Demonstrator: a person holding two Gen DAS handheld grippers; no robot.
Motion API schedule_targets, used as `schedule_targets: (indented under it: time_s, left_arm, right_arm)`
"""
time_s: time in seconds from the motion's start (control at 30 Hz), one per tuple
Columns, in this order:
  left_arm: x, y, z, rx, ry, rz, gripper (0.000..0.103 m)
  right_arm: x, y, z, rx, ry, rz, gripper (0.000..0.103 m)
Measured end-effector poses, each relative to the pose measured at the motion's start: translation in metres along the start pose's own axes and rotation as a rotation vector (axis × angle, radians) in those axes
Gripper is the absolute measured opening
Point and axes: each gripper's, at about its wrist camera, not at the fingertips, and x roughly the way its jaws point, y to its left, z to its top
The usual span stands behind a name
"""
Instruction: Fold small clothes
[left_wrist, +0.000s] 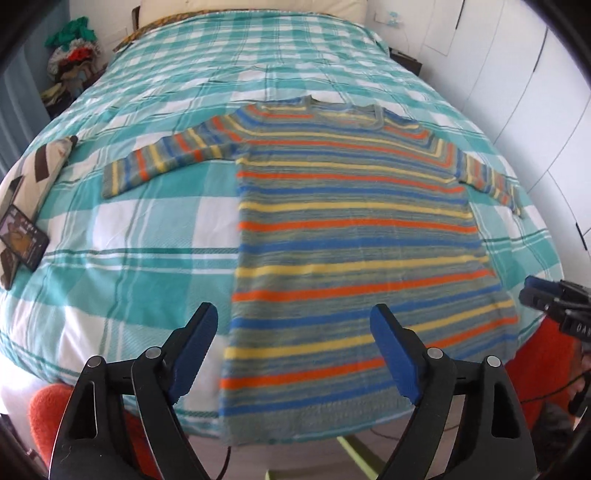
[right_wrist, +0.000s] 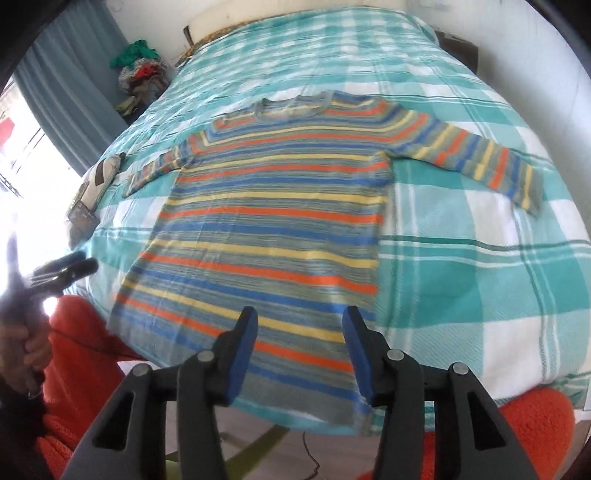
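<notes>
My left gripper (left_wrist: 295, 354) hangs above the near edge of the bed, jaws spread wide, nothing between them. My right gripper (right_wrist: 300, 354) hangs beside it, jaws also spread and empty. Each gripper shows at the edge of the other's view. The sweater (left_wrist: 354, 229) lies flat on the bedspread (left_wrist: 147, 206), hem nearest me and hanging slightly over the bed edge, neckline pointing away. Both sleeves are stretched outward to the sides. The hem lies just below both sets of jaws; neither touches it. At the left bed edge, a phone (left_wrist: 24, 236) rests on a patterned cushion (left_wrist: 40, 166). Farther off, a pile of clothes (left_wrist: 74, 51) sits beside the bed near the curtain (right_wrist: 70, 96).
</notes>
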Motion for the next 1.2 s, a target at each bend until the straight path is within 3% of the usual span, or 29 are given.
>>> schedule_targets:
  time_s: [0.1, 0.2, 0.27, 0.33, 0.5, 1.2]
  left_arm:
    - [0.044, -0.012, -0.011, -0.013, 0.078, 0.010, 0.087]
    - [0.077, -0.020, -0.045, 0.046, 0.194, 0.067, 0.087]
    - [0.070, -0.024, -0.063, 0.093, 0.131, 0.093, 0.091]
    - [0.068, -0.027, -0.069, 0.127, 0.136, 0.102, 0.094]
    - [0.075, -0.023, -0.064, 0.100, 0.153, 0.088, 0.100]
    - [0.080, -0.024, -0.064, 0.130, 0.170, 0.104, 0.102]
  right_arm:
    - [0.041, 0.014, -0.011, -0.054, 0.062, -0.046, 0.048]
    - [0.077, 0.015, -0.035, -0.108, 0.145, -0.097, 0.048]
    - [0.083, 0.015, -0.046, -0.118, 0.148, -0.111, 0.050]
    - [0.084, 0.015, -0.047, -0.119, 0.145, -0.112, 0.051]
    - [0.091, 0.014, -0.047, -0.108, 0.152, -0.119, 0.054]
    - [0.092, 0.020, -0.051, -0.123, 0.142, -0.135, 0.056]
